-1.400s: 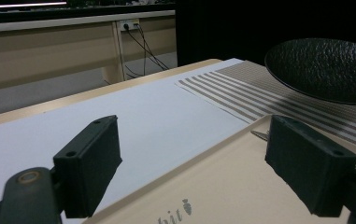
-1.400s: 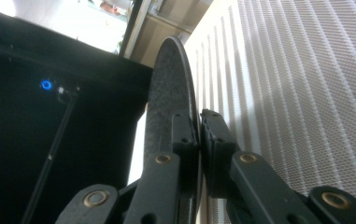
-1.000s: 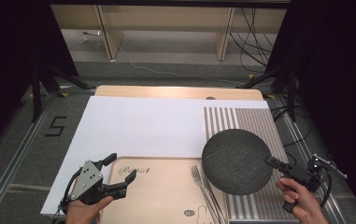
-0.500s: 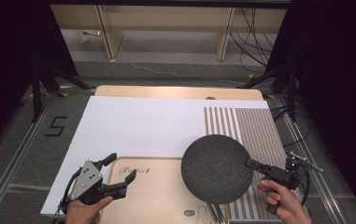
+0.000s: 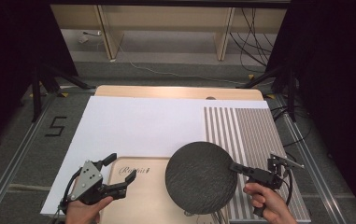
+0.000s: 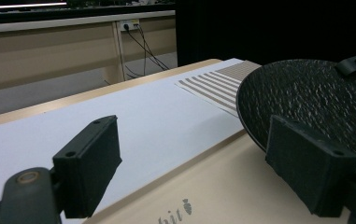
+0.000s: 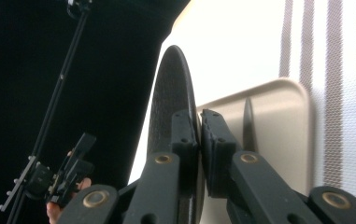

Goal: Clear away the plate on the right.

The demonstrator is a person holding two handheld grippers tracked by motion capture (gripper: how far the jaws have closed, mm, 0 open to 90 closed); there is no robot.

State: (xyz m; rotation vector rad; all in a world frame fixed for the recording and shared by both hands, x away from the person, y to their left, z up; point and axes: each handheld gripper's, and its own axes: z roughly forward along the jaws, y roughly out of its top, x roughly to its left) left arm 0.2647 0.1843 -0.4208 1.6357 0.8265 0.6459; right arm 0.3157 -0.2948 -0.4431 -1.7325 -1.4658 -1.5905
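A round dark speckled plate [image 5: 201,177] hangs over the right part of the beige tray [image 5: 138,205]. My right gripper [image 5: 235,167] is shut on its right rim. In the right gripper view the plate [image 7: 168,93] stands edge-on with both pads clamped on the rim, and the right gripper [image 7: 198,140] has the tray [image 7: 278,116] below it. My left gripper [image 5: 122,168] rests open over the tray's left end with nothing between its fingers. In the left gripper view, the left gripper [image 6: 199,170] has the plate [image 6: 316,93] looming at the right.
A white sheet [image 5: 133,126] covers the table's middle and left. A striped mat [image 5: 245,130] lies at the right. A slim dark utensil [image 7: 248,126] lies on the tray under the plate. Dark stands and cables surround the table.
My right gripper has carried the plate leftward, from above the striped mat to over the tray, covering the cutlery there. The left gripper has stayed put.
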